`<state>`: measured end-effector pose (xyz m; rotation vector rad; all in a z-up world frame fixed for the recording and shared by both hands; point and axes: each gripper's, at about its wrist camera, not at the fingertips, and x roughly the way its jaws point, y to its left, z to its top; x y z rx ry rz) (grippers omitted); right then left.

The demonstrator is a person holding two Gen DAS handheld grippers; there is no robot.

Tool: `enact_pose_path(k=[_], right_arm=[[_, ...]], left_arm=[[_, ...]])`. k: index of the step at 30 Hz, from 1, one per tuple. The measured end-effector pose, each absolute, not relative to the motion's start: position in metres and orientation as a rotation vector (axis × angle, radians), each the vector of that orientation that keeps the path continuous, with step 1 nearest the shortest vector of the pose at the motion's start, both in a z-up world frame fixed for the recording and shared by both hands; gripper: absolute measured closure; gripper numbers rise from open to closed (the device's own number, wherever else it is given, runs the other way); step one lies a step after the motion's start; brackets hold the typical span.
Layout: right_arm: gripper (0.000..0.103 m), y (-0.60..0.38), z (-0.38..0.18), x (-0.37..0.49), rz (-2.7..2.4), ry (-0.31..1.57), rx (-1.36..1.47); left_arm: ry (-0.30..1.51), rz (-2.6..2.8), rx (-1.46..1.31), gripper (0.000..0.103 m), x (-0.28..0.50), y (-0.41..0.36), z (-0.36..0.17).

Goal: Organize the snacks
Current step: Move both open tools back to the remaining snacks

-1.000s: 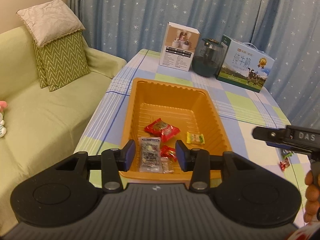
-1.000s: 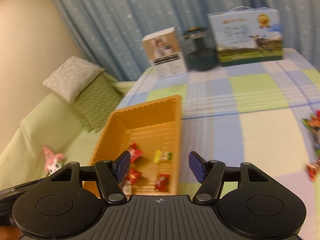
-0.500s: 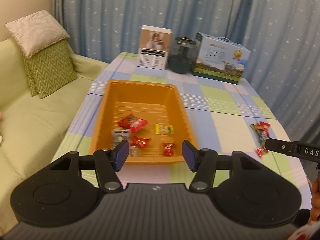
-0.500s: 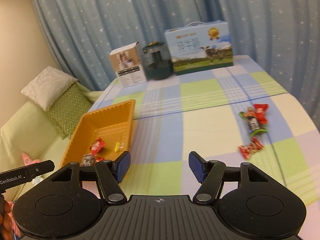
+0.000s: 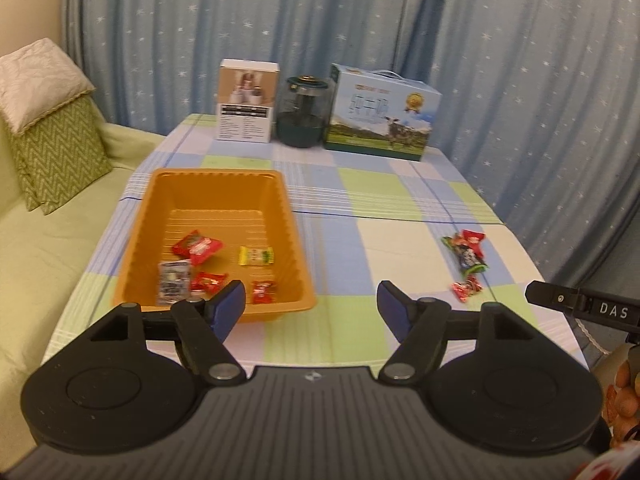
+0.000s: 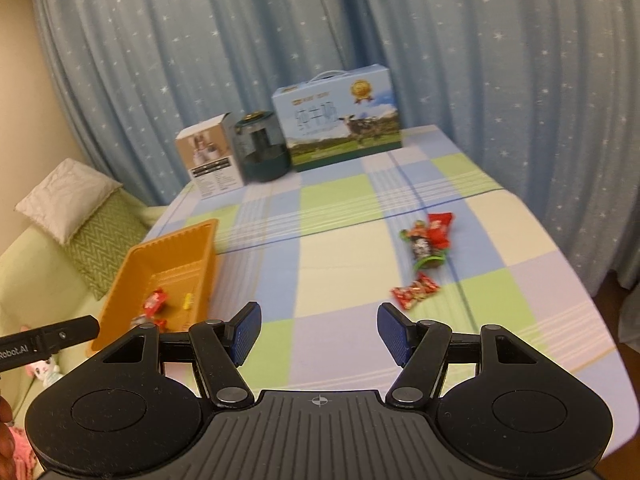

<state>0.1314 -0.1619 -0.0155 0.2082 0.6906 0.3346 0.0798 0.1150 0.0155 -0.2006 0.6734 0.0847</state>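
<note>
My left tongs (image 5: 311, 307) are spread wide, jaws have just been opening, nothing between the blue pads (image 5: 230, 309). They hang over the near edge of the checked tablecloth (image 5: 360, 240), just in front of the orange tray (image 5: 138, 240). My right tongs (image 6: 319, 338) are spread too, empty, only bare cloth between the pads (image 6: 394, 338). Each tool's black side bar shows at the edge of the other's view.

Orange tray sits on the left half of the table. Inside it, toward the near end: big red packet (image 5: 198, 246), yellow-green candy (image 5: 257, 256) to its right, grey clear pouch (image 5: 174, 287) near the front wall, red candy (image 5: 209, 282) just beside the pouch, another small red candy (image 5: 263, 292) by the front right corner.

Loose snacks still out on the cloth, well apart from the tray, on the right side: dark packet with green ends (image 6: 424, 250) touching a red packet (image 6: 440, 228), and a small red twist-wrapped candy (image 6: 415, 292) near them, closer to me. That candy lies just ahead and slightly right of my right tongs, not touched.

Far end of table: white box (image 5: 247, 107), dark jar (image 5: 303, 113), blue milk carton box with a cow (image 5: 382, 114), in a row before the starred blue curtain (image 5: 520, 80). Green sofa (image 5: 40, 248) left of the table with two cushions (image 5: 52, 140) stacked.
</note>
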Motion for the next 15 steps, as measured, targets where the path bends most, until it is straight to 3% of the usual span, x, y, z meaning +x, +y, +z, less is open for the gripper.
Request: enact_pose_path(k=[15], right_arm=[[0.039, -0.226, -0.024, 0.133, 0.209, 0.697, 0.265]], left_arm=[[0.713, -0.050, -0.144, 0.033, 0.110, 0.061, 0.004]])
